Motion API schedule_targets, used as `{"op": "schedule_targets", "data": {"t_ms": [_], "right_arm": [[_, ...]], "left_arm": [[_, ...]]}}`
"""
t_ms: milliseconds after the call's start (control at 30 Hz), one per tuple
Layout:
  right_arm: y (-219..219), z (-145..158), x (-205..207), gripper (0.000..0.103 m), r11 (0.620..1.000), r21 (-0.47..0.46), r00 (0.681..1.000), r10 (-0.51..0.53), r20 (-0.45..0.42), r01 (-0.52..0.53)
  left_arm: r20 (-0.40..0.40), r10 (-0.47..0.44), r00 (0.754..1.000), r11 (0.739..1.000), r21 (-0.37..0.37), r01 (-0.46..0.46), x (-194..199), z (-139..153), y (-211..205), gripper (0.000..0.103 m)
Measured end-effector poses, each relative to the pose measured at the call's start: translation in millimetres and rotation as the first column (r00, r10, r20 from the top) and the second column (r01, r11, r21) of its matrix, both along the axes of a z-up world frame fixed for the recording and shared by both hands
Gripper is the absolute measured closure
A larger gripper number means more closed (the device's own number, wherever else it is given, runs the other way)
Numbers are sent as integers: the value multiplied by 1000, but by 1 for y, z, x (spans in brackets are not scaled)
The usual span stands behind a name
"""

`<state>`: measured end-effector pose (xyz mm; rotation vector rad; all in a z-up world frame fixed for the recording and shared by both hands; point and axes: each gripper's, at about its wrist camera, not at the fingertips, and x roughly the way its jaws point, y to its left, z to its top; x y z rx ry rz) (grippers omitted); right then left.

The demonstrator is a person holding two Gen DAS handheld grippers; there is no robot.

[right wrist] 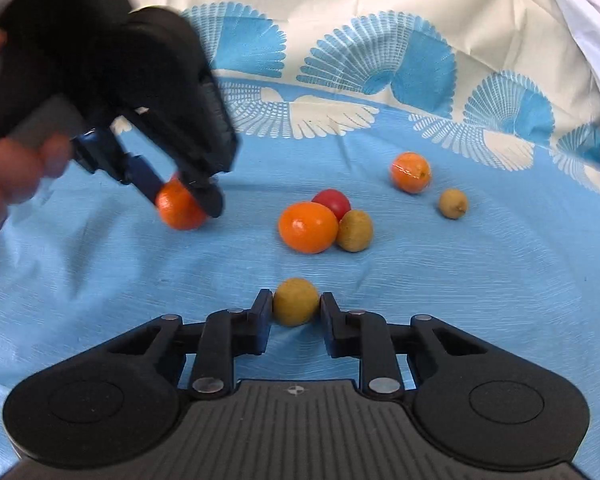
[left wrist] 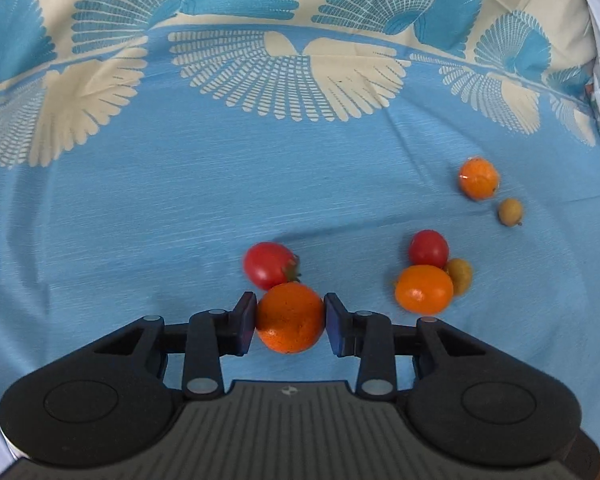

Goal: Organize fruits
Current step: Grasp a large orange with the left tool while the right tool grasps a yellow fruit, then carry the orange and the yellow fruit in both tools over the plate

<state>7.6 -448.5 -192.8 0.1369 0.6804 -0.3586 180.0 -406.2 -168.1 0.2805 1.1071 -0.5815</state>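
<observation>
Fruits are lying scattered on a blue cloth (left wrist: 180, 200) printed with cream and blue fan shapes. The left hand-held gripper (left wrist: 290, 322) is pinching an orange (left wrist: 290, 318) from both sides, its blue pads pressing on the peel while the orange is sitting on the cloth. A red tomato (left wrist: 269, 265) with a green stem is touching the far side of that orange. In the right wrist view the same left hand-held gripper (right wrist: 188, 200) is showing from the side, tilted down over its orange (right wrist: 180, 210), with the person's hand (right wrist: 16, 176) wrapping its grip at the left edge.

The right hand-held gripper (right wrist: 296, 308) is pinching a small yellow-green fruit (right wrist: 296, 301), both pads touching its sides, the fruit resting on the cloth.

Between the two grips, a cluster of three is sitting together: a second orange (right wrist: 308, 227), a second tomato (right wrist: 332, 203) behind it, and a yellow-green fruit (right wrist: 355, 231) touching the orange's right side. Farther back and to the right, a third orange (right wrist: 411, 172), shiny as if wrapped in clear film, is lying near another small yellow-green fruit (right wrist: 453, 203); the two are apart from each other. A white crinkled sheet (right wrist: 592, 40) is showing at the right edge of the cloth.
</observation>
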Motion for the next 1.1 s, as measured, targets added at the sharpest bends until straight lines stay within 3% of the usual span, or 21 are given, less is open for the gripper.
{"op": "schedule_targets", "data": {"t_ms": [200, 333, 567, 733, 1100], "right_arm": [[-2, 25, -16, 77, 996, -14, 996, -88, 8, 88], [10, 59, -43, 77, 995, 2, 994, -99, 48, 99], [67, 135, -104, 76, 1000, 5, 986, 26, 163, -27], [119, 173, -132, 76, 990, 51, 975, 117, 191, -129], [228, 222, -179, 76, 916, 142, 912, 337, 232, -375]], "left_arm": [[44, 20, 999, 1000, 11, -20, -32, 44, 47, 63], [85, 52, 995, 998, 38, -56, -58, 79, 90, 63], [155, 107, 982, 992, 47, -115, -117, 139, 182, 63], [182, 163, 970, 985, 31, -172, -153, 166, 249, 63], [215, 296, 931, 955, -37, -296, -222, 200, 374, 63]]}}
